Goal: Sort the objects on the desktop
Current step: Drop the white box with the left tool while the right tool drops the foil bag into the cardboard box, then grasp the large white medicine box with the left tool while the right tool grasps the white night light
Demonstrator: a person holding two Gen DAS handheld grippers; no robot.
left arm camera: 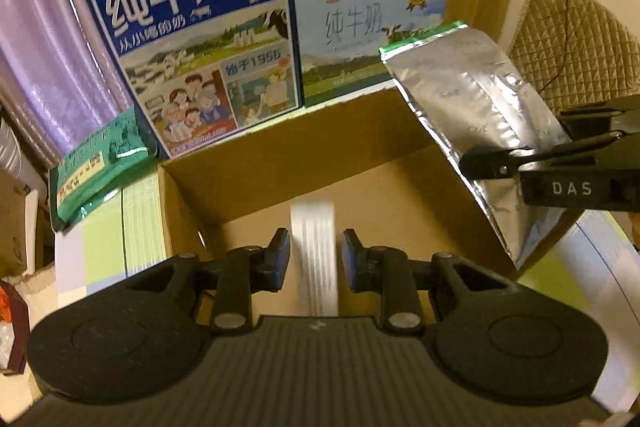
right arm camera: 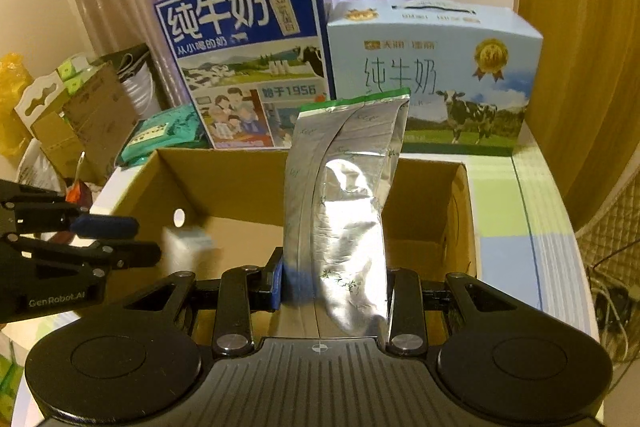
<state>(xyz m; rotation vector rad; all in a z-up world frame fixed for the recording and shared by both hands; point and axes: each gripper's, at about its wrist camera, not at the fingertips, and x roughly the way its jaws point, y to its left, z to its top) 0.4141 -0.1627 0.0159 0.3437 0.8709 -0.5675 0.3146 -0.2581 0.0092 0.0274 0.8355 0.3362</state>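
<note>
An open cardboard box [left arm camera: 280, 155] [right arm camera: 240, 179] stands on the table. My left gripper [left arm camera: 314, 259] [right arm camera: 146, 239] hovers open over the box's left part. A small white item [left arm camera: 314, 223] [right arm camera: 188, 247], blurred by motion, shows between and below its fingers, inside the box. My right gripper [right arm camera: 336, 279] [left arm camera: 492, 163] is shut on the lower end of a silver foil pouch [right arm camera: 340, 195] [left arm camera: 472, 83] with a green top edge. The pouch stands upright above the box's right half.
Behind the box stand a dark blue milk carton [left arm camera: 200, 39] [right arm camera: 248, 59] and a light blue one [left arm camera: 368, 19] [right arm camera: 432, 75]. A green packet [left arm camera: 100, 163] [right arm camera: 164, 135] lies at the back left. The checked tablecloth [right arm camera: 504, 227] shows to the right; cardboard clutter [right arm camera: 80, 123] sits off the left edge.
</note>
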